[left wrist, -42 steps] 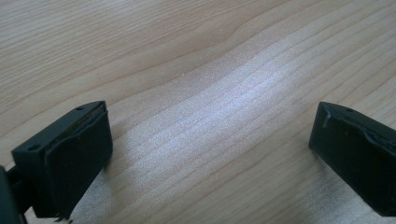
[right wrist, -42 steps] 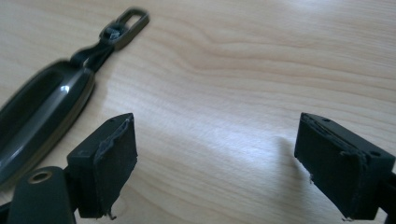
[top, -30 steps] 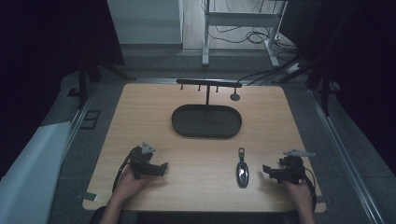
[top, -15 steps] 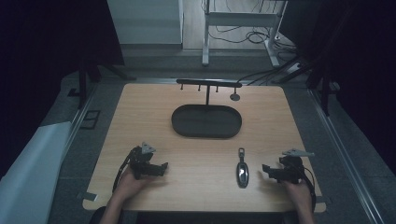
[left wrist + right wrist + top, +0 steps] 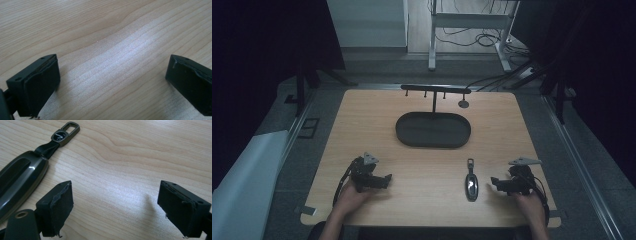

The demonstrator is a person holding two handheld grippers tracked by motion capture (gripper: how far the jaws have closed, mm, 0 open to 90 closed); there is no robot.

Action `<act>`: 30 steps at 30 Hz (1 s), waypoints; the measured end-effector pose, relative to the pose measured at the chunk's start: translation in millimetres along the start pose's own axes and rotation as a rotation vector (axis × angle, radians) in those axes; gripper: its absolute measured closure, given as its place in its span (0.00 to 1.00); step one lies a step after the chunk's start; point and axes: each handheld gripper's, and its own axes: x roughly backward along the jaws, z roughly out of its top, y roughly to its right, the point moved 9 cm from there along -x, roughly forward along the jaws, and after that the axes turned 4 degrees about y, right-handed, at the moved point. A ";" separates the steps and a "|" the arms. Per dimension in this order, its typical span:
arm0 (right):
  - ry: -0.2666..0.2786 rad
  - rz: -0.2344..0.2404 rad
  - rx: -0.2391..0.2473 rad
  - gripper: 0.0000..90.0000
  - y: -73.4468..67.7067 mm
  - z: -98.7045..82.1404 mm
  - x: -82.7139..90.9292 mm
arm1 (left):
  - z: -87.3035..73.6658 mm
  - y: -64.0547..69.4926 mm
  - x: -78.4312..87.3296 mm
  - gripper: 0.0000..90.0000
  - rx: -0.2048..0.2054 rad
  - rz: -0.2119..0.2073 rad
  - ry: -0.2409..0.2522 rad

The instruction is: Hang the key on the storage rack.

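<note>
The right claw [image 5: 116,207] hangs low over the pale wooden bench [image 5: 140,157], its two black jaws standing wide apart at about seven and four o'clock with bare wood grain between them. A dark glossy key fob [image 5: 20,180] lies on the bench at about nine o'clock, just beside the left jaw. Its short strap and metal clip [image 5: 65,133] reach toward eleven o'clock.

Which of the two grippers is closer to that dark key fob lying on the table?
Right. The right gripper sits just beside the key fob, jaws open, not touching it. The left gripper rests well off to the fob's other side.
</note>
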 end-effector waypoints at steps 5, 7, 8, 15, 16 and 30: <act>-0.028 0.014 0.011 0.14 -5.2 -0.5 0.4 | 0.0 -0.1 0.0 0.00 0.000 0.001 0.001; -0.055 0.022 0.017 0.14 -8.1 -1.9 0.0 | 0.1 0.0 0.0 0.00 0.001 0.000 0.001; -0.055 0.022 0.017 0.14 -8.1 -1.9 0.0 | 0.1 0.0 0.0 0.00 0.001 0.000 0.001; -0.093 0.041 0.029 0.14 -17.7 0.0 0.8 | 0.2 0.1 -0.2 0.00 0.002 0.001 0.002; -0.103 0.047 0.036 0.14 -21.0 1.0 0.5 | 0.1 0.0 -0.2 0.00 0.001 0.001 0.002; -0.165 0.084 0.081 0.14 -40.5 16.7 0.1 | -0.2 -0.2 0.1 0.00 -0.003 0.000 -0.003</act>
